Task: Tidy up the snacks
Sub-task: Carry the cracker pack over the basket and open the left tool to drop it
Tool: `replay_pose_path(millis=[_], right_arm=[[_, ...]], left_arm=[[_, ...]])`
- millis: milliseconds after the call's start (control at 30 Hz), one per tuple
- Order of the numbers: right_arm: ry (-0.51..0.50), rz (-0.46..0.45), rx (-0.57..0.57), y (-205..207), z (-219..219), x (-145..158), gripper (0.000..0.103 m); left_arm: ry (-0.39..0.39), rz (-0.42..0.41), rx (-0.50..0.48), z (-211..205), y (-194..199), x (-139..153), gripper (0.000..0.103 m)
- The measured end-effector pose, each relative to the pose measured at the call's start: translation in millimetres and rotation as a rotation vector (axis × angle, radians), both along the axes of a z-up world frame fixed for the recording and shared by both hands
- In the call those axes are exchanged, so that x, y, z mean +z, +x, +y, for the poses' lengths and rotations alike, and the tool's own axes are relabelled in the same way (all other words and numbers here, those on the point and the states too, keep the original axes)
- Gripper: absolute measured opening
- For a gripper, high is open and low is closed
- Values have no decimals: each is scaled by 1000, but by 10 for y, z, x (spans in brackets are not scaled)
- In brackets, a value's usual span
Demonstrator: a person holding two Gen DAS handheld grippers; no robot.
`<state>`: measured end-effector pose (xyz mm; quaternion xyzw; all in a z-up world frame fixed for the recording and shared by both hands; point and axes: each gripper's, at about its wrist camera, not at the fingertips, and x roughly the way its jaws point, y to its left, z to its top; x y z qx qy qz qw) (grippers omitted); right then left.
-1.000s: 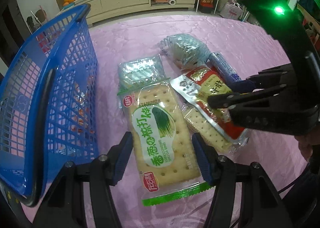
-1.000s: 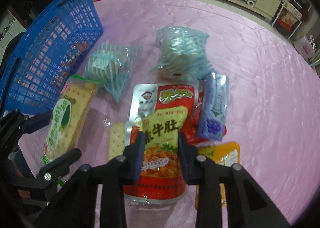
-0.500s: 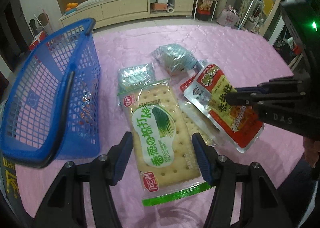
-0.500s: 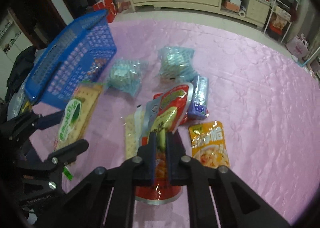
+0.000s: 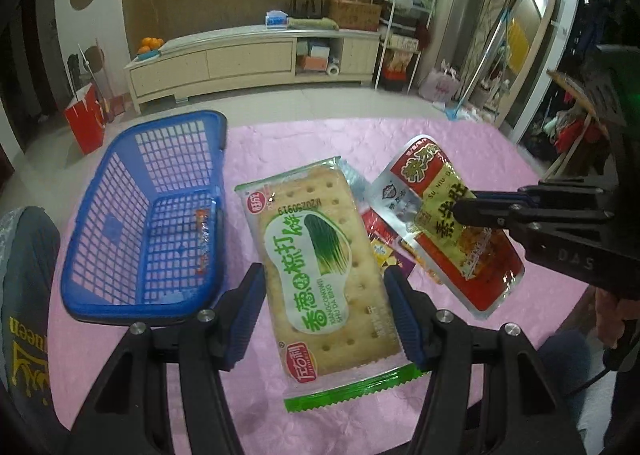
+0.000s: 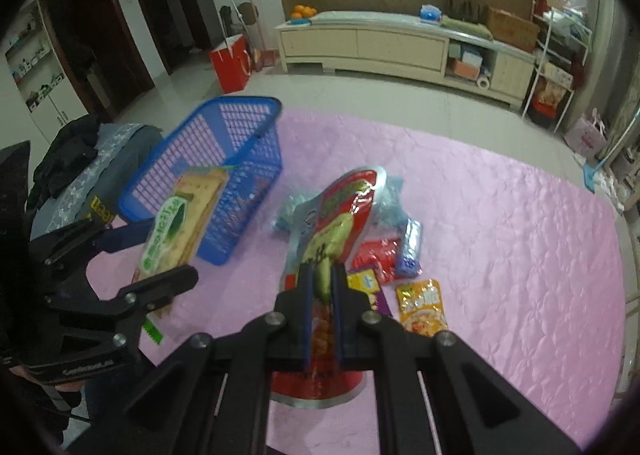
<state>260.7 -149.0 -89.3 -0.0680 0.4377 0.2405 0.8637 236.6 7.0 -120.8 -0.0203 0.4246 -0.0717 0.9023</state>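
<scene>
My left gripper (image 5: 324, 303) is shut on a green-and-cream cracker pack (image 5: 320, 259) and holds it in the air above the pink table, right of the blue basket (image 5: 132, 159). It also shows in the right wrist view (image 6: 178, 225), in front of the basket (image 6: 240, 123). My right gripper (image 6: 322, 287) is shut on a red and silver snack pouch (image 6: 340, 215), lifted off the table. That pouch also shows in the left wrist view (image 5: 440, 223), right of the crackers. The basket holds one small wrapped item (image 5: 202, 231).
Loose snacks lie on the pink tablecloth (image 6: 500, 215): pale blue packs (image 6: 390, 203), a blue-purple bar (image 6: 412, 251), a red pack (image 6: 378, 257), an orange packet (image 6: 422, 305). A chair with dark clothes (image 6: 72, 159) stands left of the table. A low cabinet (image 6: 400, 43) is far behind.
Both grippers have risen well above the table, each carrying its pack. The cracker pack left the table surface and the pouch hangs higher. The basket now looks farther below.
</scene>
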Motion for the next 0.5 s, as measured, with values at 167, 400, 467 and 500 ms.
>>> replay_pose_path(millis=[167, 400, 467, 500], right_arm=[[-9, -45, 35, -152, 290, 170, 11], [-5, -81, 103, -246, 741, 343, 11], [-8, -90, 121, -244, 888, 365, 11], [-10, -88, 130, -236, 954, 359, 11]], left_arm=[[1, -32, 21, 291, -91, 166, 58], [7, -72, 53, 687, -249, 389, 58], [21, -83, 59, 794, -294, 452, 58], [24, -84, 62, 858, -301, 472, 58]])
